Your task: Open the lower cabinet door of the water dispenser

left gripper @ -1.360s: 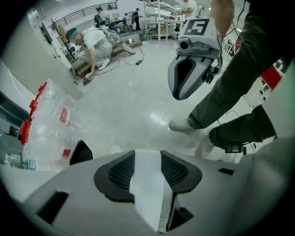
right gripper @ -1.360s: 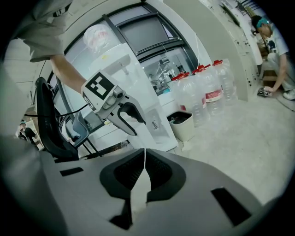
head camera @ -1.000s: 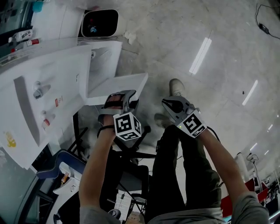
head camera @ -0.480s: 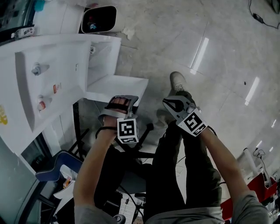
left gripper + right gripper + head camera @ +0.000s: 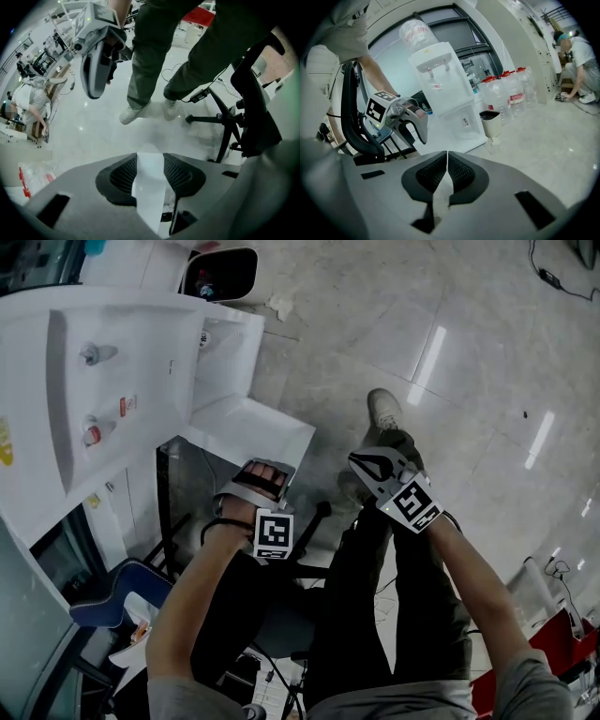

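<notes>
The white water dispenser stands at the left of the head view, and the right gripper view shows the dispenser upright with a bottle on top. Its lower cabinet door is swung out from the body. My left gripper points straight down at the door's outer edge. In the left gripper view the white door edge sits between the black pads of my left gripper, which is shut on it. My right gripper hangs beside it over my knee, and in its own view my right gripper is shut and empty.
A white bin stands on the floor behind the dispenser, with several water bottles beside it. An office chair base and my legs lie under the grippers. A blue seat is at the lower left. A person crouches far right.
The left gripper has moved away from the dispenser and rolled, and the door has swung further out with it. The right gripper has shifted a little.
</notes>
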Tool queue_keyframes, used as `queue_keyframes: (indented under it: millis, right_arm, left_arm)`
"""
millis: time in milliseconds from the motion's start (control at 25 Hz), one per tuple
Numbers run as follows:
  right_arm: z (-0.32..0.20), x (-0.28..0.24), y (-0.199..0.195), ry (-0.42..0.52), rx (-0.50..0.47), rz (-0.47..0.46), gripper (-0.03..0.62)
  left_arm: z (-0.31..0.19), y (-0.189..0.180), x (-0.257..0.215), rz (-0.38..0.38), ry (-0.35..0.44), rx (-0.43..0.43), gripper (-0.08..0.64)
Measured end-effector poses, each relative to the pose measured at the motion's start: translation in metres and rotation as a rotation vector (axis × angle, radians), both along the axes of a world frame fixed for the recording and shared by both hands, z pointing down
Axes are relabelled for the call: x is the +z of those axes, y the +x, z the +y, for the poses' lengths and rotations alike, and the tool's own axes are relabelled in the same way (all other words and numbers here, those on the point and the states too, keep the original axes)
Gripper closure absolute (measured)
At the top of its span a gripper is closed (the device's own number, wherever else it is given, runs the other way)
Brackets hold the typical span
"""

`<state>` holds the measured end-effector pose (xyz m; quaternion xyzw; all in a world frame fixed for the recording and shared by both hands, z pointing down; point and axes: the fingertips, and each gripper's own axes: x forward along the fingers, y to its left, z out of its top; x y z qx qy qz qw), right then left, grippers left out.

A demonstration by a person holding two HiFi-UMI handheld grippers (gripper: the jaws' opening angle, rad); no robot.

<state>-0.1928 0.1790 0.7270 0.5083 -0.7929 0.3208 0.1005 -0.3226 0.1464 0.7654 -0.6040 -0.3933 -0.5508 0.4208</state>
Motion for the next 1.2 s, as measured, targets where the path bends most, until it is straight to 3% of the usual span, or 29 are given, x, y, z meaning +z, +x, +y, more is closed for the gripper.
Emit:
queue_keyframes:
  millis: [360,720,1200]
  right_arm:
    - [-0.003,-0.012,-0.03,0.019,-0.013,-0.007,0.574]
    - [-0.002,-0.021,-0.053,0.022,-0.034,-0.017,0.574]
    - [-0.003,-0.02,-0.055,0.027,-0.033,-0.014,0.574]
  left_arm:
    - [0.011,-0.046,0.004,-0.04,0.031,0.129,0.382]
    - [0.015,-0.085,0.006,-0.071,0.048,0.206,0.382]
    - [0.01,-0.155,0.01,-0.183,0.055,0.297,0.382]
